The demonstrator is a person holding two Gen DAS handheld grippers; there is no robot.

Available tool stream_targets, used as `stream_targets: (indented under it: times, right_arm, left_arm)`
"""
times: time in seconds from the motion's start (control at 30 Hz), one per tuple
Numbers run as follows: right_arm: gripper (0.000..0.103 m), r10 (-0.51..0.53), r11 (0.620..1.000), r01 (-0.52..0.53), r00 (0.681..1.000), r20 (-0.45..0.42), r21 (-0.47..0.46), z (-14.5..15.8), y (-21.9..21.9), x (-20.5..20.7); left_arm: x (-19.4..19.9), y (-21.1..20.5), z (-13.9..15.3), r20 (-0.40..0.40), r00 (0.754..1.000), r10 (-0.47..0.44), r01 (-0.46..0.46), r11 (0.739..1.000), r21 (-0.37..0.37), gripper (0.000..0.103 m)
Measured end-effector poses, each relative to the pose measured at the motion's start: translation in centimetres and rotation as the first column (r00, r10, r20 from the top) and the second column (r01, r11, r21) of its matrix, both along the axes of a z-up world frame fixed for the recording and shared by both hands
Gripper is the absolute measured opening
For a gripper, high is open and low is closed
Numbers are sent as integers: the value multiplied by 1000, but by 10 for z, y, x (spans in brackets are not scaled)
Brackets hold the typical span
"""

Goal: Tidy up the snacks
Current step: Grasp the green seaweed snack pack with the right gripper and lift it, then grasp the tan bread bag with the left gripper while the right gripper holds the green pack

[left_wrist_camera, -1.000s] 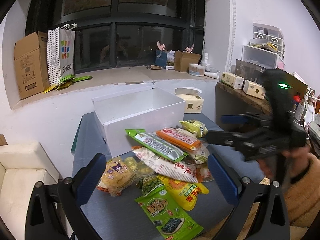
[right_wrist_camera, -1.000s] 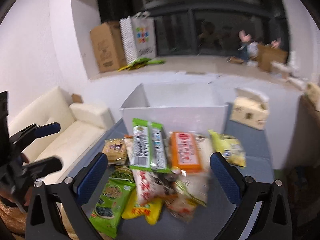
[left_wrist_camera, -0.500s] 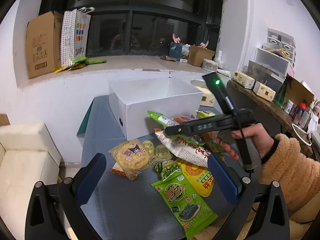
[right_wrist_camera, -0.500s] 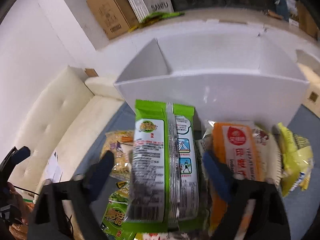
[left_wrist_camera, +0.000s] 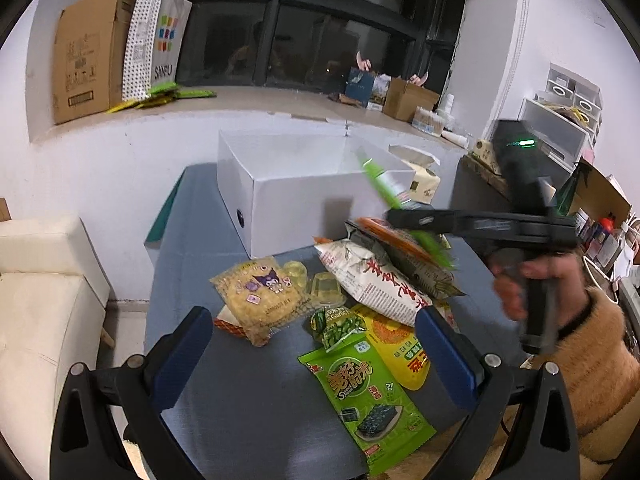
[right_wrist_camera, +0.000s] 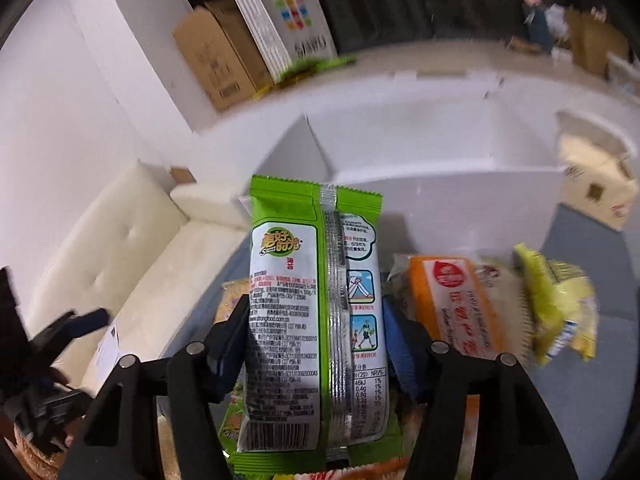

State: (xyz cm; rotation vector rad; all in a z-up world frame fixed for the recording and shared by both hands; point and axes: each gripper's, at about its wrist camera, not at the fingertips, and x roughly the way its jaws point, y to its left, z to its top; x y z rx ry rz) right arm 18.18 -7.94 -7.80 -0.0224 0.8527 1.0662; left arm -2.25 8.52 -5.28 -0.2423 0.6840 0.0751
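My right gripper (right_wrist_camera: 316, 344) is shut on a green seaweed snack pack (right_wrist_camera: 316, 312) and holds it lifted, tilted toward the open white box (right_wrist_camera: 440, 148). In the left wrist view the same pack (left_wrist_camera: 400, 208) hangs edge-on from the right gripper (left_wrist_camera: 404, 216) just in front of the white box (left_wrist_camera: 296, 200). My left gripper (left_wrist_camera: 316, 356) is open and empty, low over the near part of the grey table (left_wrist_camera: 224, 392). A pile of snack packs lies before the box: a Kuromi cookie bag (left_wrist_camera: 260, 296), a white rice-cracker bag (left_wrist_camera: 368, 280), a green seaweed pack (left_wrist_camera: 368, 400).
An orange pack (right_wrist_camera: 460, 308) and a yellow bag (right_wrist_camera: 556, 304) lie right of the held pack. A cream sofa (left_wrist_camera: 36, 304) stands left of the table. A tissue box (left_wrist_camera: 420, 176) sits behind the white box. A windowsill holds cardboard boxes (left_wrist_camera: 84, 56).
My right gripper closed on the green seaweed pack and lifted it off the pile toward the white box. My left gripper stayed open and drew slightly closer to the pile.
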Motion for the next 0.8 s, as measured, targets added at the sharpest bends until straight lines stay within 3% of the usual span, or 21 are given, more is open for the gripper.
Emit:
stream_targets:
  times: [0.17, 0.27, 0.4, 0.53, 0.67, 0.7, 0.77, 0.8]
  right_arm:
    - [67, -64, 996, 59, 994, 84, 63, 20, -38, -28]
    - [66, -100, 990, 91, 991, 90, 103, 25, -54, -43]
    - [66, -149, 982, 137, 985, 87, 126, 27, -79, -59]
    - [66, -164, 980, 153, 983, 83, 129, 28, -92, -67]
    - [66, -171, 978, 164, 984, 51, 126, 19, -99, -64]
    - [66, -173, 978, 166, 984, 44, 128, 18, -100, -63]
    - [66, -173, 978, 167, 984, 36, 127, 13, -102, -62]
    - [66, -175, 978, 169, 984, 37, 124, 12, -103, -63]
  left_arm:
    - [23, 6, -17, -62, 998, 1, 0, 1000, 19, 103]
    - [47, 13, -34, -128, 991, 27, -21, 998, 52, 103]
    - [90, 19, -63, -247, 968, 49, -17, 991, 129, 103]
    - [124, 26, -85, -314, 949, 21, 6, 996, 85, 103]
    - [141, 31, -101, -371, 926, 75, -20, 988, 150, 102]
    - [142, 32, -103, -376, 924, 73, -20, 990, 142, 99]
    - [139, 36, -105, -373, 926, 62, -14, 991, 129, 71]
    - [136, 38, -105, -370, 927, 56, -12, 993, 121, 68]
